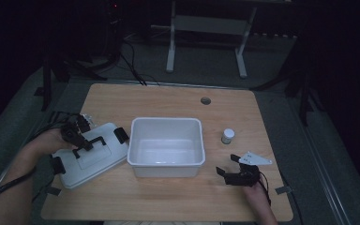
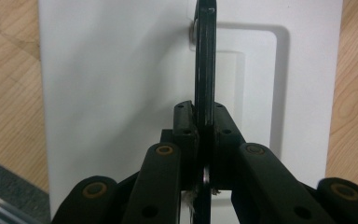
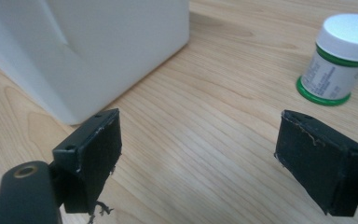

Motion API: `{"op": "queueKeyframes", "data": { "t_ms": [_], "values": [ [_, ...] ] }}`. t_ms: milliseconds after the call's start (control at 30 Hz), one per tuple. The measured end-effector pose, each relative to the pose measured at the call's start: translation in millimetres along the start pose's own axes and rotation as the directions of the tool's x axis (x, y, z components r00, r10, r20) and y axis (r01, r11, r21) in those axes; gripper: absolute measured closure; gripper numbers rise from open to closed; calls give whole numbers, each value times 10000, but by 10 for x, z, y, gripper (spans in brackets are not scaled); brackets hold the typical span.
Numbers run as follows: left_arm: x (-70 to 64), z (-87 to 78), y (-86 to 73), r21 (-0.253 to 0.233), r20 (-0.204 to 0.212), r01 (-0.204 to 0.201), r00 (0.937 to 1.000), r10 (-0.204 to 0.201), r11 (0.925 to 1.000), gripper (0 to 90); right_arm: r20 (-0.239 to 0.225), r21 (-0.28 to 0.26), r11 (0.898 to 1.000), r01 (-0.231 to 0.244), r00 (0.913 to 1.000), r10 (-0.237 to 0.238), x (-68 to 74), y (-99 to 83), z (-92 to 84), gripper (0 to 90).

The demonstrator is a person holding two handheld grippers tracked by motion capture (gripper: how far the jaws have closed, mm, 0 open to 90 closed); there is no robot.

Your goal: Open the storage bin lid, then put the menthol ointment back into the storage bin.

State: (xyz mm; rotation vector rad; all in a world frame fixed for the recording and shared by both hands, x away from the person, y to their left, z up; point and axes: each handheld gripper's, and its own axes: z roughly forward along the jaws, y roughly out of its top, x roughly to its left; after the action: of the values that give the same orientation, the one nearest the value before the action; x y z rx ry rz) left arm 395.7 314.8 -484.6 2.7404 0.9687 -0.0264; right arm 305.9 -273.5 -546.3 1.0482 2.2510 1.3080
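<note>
High view, step: The person was working on the white lid (image 1: 90,159). It lay flat on the table (image 1: 168,101), just left of the white box (image 1: 166,146).
High view, left gripper: The left gripper (image 1: 77,137) was down on the lid, at the lid's black handle (image 1: 93,143).
High view, right gripper: The right gripper (image 1: 229,165) rested low near the right front of the table. Its jaws stood apart with nothing in them.
High view, box: The box stood open in the middle of the table. It looked empty inside.
High view, jar: A little jar (image 1: 228,135) with a white cap stood to the right of the box, apart from it.
Left gripper view, grip: The jaws were pressed together on the thin black handle (image 2: 205,70). The white lid (image 2: 121,93) was right under it.
Left gripper view, next move: The lid probably had to be lifted by the handle and carried over the box. It would need to stay level so the rim fits.
Right gripper view, jaws: The two black jaws stood wide apart over bare wood.
Right gripper view, things: The box wall (image 3: 98,42) was near on the left. The jar (image 3: 338,58) stood ahead on the right, shut with its cap. What was in it could not be seen.
</note>
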Motion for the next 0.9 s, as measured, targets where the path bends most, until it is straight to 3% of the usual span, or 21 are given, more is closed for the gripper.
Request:
{"op": "queueKeyframes", "data": {
  "t_ms": [167,333,400,500,633,700,900],
  "values": [
    [9,0,10,111,21,-86,10000,86,9999,831,-10,74,9997,-226,9997,226,-73,12,-49,141],
    [-8,-39,38,-115,70,-120,9999,120,9999,699,44,311,9972,-674,9977,673,-154,93,-150,146],
    [-8,-51,43,-124,32,-120,9999,121,9999,663,-186,393,9986,-362,9991,369,-169,128,-178,119],
    [-5,-59,35,-13,-44,-141,9999,141,9999,645,-209,393,9983,-420,9989,428,-212,190,-193,120],
    [16,-73,16,-86,77,26,10000,-25,10000,643,3,1001,9950,62,10000,-63,-295,322,-183,154],
    [9,-71,9,-59,-54,-59,10000,58,10000,642,41,1070,9942,52,10000,-57,-339,381,-180,219],
    [20,-56,-5,37,-14,-29,10000,29,10000,633,200,1472,9886,310,9992,-343,-472,566,-111,243]
  ]
}}
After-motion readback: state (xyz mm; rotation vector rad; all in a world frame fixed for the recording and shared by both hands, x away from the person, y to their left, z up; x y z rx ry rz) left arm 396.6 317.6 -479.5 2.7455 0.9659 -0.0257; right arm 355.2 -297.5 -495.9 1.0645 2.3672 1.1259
